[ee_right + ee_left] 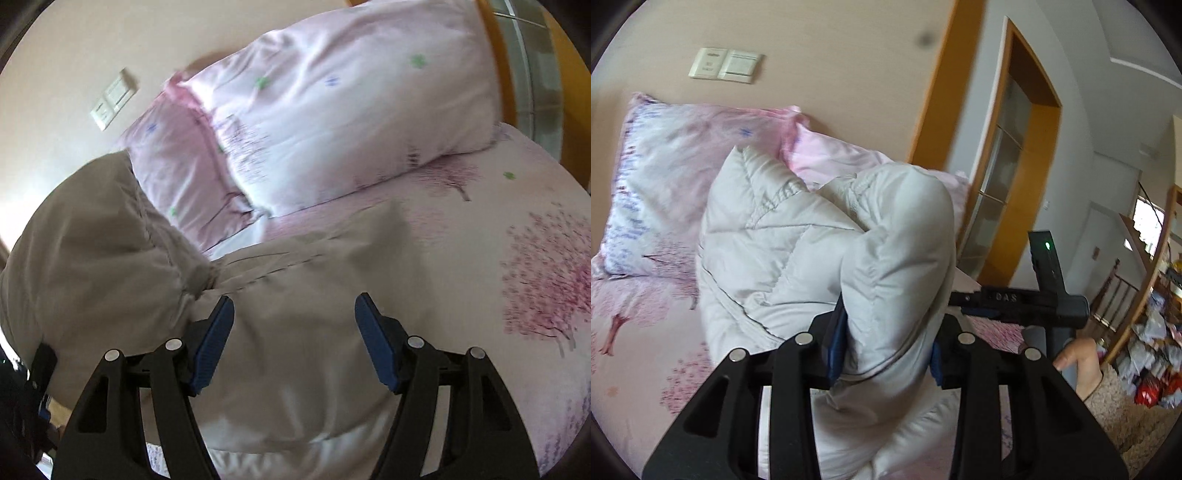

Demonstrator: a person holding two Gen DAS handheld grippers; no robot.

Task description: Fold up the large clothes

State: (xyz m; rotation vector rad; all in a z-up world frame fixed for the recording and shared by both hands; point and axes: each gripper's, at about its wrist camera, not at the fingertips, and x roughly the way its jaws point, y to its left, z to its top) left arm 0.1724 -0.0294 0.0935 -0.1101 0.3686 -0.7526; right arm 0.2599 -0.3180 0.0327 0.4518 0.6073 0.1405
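Observation:
A puffy white quilted jacket (783, 236) lies bunched on the pink bed. My left gripper (886, 350) is shut on a thick raised fold of it, with the blue pads (836, 347) pressed into either side. In the right wrist view the jacket (295, 280) looks greyish; its lifted part (92, 240) bulges at the left. My right gripper (295, 336) stands open just above the flat part, with nothing between its pads (212, 343). The right tool's black body (1034, 299) and the hand (1078, 362) holding it show beside the jacket in the left wrist view.
Two pink floral pillows (665, 177) (351, 103) lean on the wall behind the jacket. The floral bed sheet (517, 258) spreads to the right. A wall switch (726, 64), an orange door frame (1027, 155) and a cluttered shelf (1156, 332) lie beyond the bed.

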